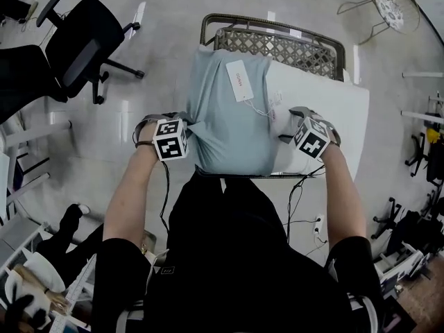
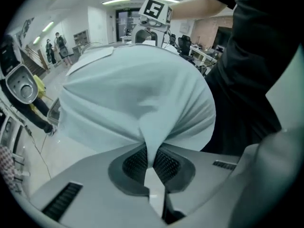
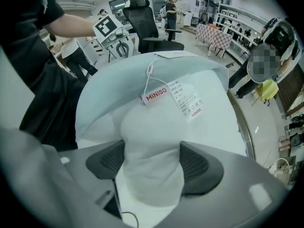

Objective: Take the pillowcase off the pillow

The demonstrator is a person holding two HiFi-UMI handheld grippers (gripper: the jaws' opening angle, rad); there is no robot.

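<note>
A white pillow (image 1: 305, 99) lies across a small table, its left half inside a pale blue pillowcase (image 1: 225, 123). A white label (image 1: 240, 80) hangs on a string over the case. My left gripper (image 1: 191, 128) is at the case's left side, shut on a pinched fold of the blue cloth (image 2: 142, 127) that runs between its pads (image 2: 168, 164). My right gripper (image 1: 284, 134) is at the bare white half; its pads (image 3: 194, 163) squeeze a bulge of the pillow (image 3: 152, 141), just below the label (image 3: 186, 99).
A woven metal-framed chair (image 1: 277, 44) stands behind the pillow. A black office chair (image 1: 83, 37) is at the far left and a wire stool (image 1: 388, 5) at the far right. Cables hang below the table's near edge (image 1: 239, 175). People stand in the room behind.
</note>
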